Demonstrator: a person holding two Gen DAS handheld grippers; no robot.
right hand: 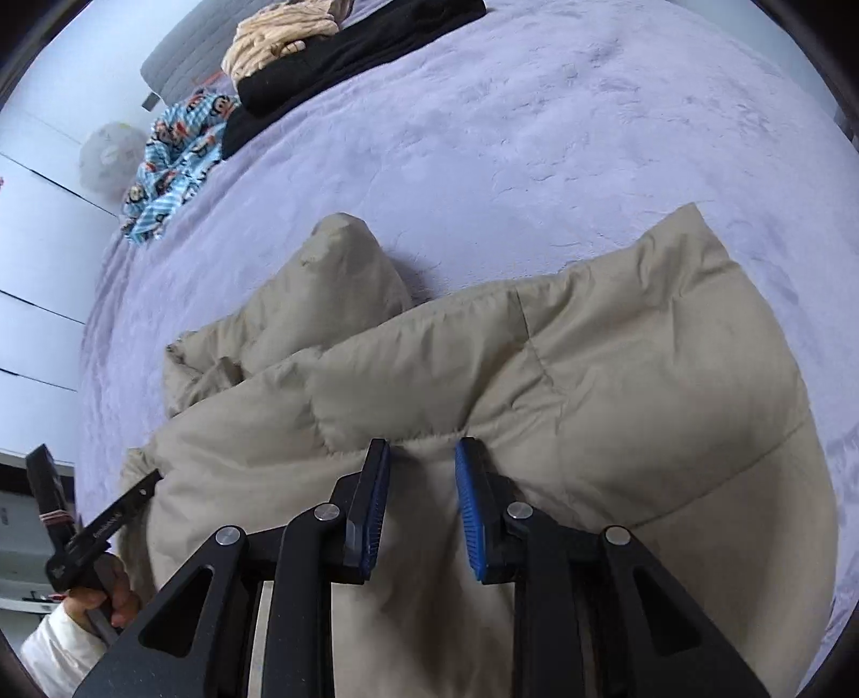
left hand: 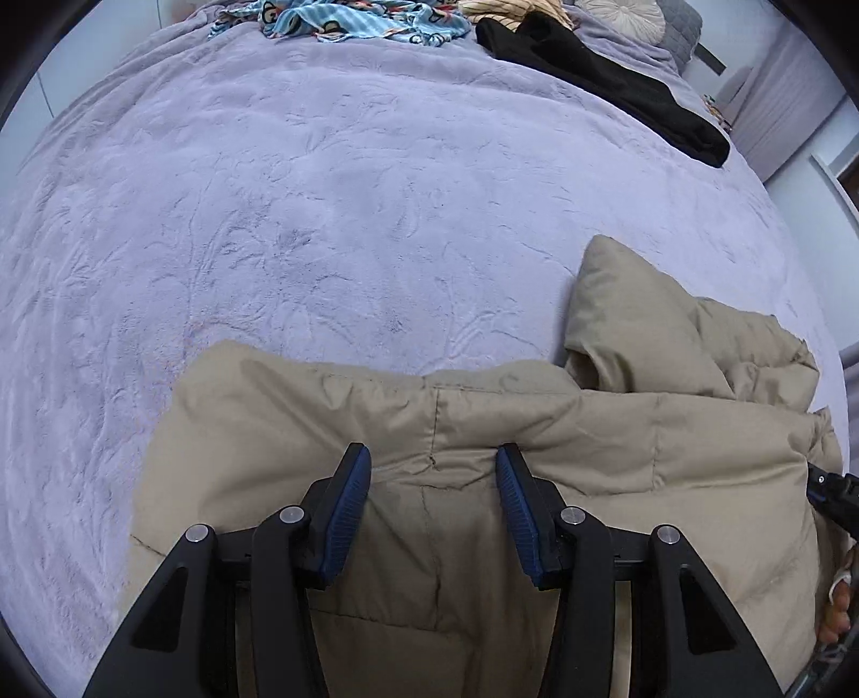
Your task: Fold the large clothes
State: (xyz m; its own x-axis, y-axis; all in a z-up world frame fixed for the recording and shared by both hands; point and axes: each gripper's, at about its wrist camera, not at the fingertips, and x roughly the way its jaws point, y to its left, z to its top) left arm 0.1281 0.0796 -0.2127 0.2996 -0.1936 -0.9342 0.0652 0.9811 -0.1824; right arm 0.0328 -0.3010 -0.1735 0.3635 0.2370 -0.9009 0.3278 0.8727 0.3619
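A beige puffer jacket lies bunched at the near edge of the bed; it also shows in the right wrist view. One sleeve sticks up toward the far side, also in the right wrist view. My left gripper is open, its blue-padded jaws spread just over the jacket's near part. My right gripper is open over the jacket's quilted body, jaws a smaller way apart. Nothing is held between either pair of jaws.
The bed is covered by a lilac plush blanket. At its far end lie a black garment, a blue cartoon-print cloth and a striped beige garment. White cupboard doors stand at the left.
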